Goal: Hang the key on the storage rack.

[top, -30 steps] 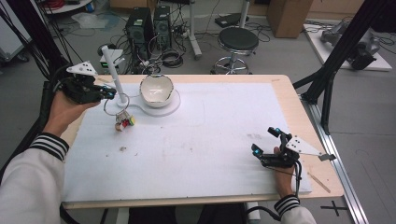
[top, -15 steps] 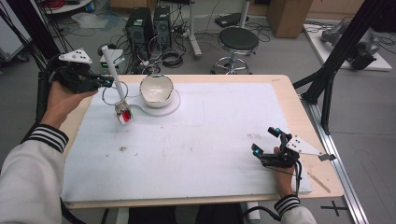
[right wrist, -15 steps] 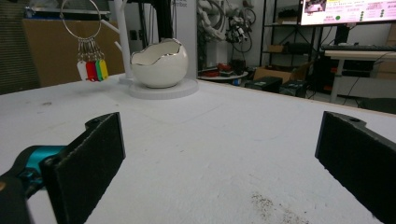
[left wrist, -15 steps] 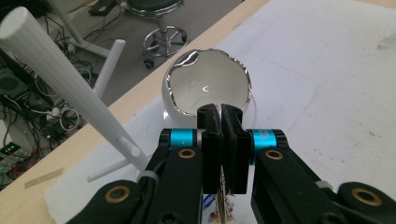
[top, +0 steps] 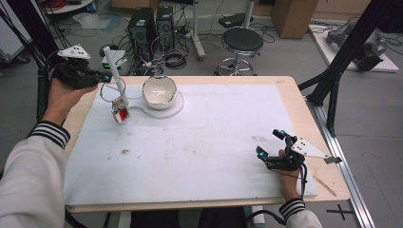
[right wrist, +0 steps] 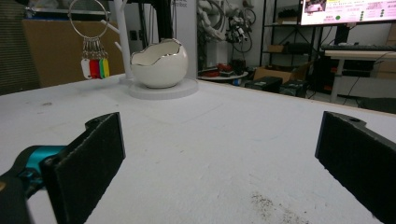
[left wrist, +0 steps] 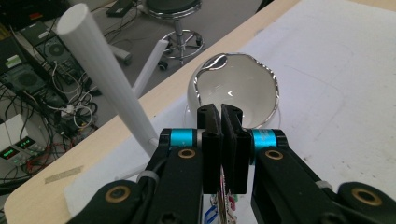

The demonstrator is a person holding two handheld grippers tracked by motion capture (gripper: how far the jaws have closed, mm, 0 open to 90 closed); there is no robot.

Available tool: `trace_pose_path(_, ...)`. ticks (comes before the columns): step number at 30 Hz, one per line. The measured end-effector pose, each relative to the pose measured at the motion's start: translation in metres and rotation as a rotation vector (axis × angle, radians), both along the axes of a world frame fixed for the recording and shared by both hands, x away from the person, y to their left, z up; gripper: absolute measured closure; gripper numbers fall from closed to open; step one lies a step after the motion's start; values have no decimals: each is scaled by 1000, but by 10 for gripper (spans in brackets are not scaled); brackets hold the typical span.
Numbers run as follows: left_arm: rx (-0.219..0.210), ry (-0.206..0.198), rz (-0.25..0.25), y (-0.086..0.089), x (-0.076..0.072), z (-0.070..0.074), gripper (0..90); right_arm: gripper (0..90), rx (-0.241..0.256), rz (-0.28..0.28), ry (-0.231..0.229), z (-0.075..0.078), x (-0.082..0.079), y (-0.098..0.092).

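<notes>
Hanging from the left gripper (top: 105, 76), a metal key ring (top: 112, 89) with red, green and white tags (top: 121, 114) is held up above the white mat (top: 199, 142), just beside the slanted white post (top: 115, 76) of a small stand. The left gripper's jaws are pressed together on the ring, as is seen in the left gripper view, where the coloured tags (left wrist: 223, 205) dangle below the closed jaws. From the right gripper view the ring (right wrist: 87, 18) is seen level with the stand's short pegs (right wrist: 106, 23), so the work in hand is judged to be hanging the ring on a peg.

Several slips could be expected from here. The ring is pinched at one narrow spot, so it could twist or swing, and the peg could be missed. If the post is bumped by the gripper body, the light stand could be tipped or shoved. If the grip is released too soon, the ring would be dropped onto the mat.

Just beside the post, a white egg-shaped bowl (top: 159, 91) with a jagged silver rim sits on the stand's round base (top: 177, 107) and crowds the approach from that side. The right gripper (top: 272, 143) rests well apart at the near right of the mat, its jaws spread wide and holding nothing.
</notes>
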State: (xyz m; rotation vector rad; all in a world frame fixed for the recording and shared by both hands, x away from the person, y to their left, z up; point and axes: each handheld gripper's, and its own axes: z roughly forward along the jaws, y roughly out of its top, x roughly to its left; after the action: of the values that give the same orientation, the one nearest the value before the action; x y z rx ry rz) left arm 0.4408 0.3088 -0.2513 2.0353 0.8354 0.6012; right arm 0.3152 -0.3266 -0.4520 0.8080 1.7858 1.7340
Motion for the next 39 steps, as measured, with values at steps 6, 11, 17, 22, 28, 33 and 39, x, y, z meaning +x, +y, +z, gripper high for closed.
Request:
trace_pose_path(6,-4,-1,12,4,9,-5,867,10,-1,0,-6,0,0,0)
trace_pose_path(11,-12,-13,19,8,12,-7,867,10,-2,0,-6,0,0,0)
trace_pose_path(17,-20,-17,30,13,16,-10,867,10,-1,-2,-7,0,0,0)
trace_pose_path(22,-21,-11,54,17,22,-14,867,10,-2,-4,-4,0,0,0)
trace_pose_path(28,-12,13,82,16,29,-20,867,10,-5,-3,-8,0,0,0)
trace_pose_path(33,-44,29,117,18,34,-24,866,10,-5,-2,-7,0,0,0)
trace_pose_path(39,-43,47,153,18,37,-28,866,10,-1,-2,-2,0,0,0)
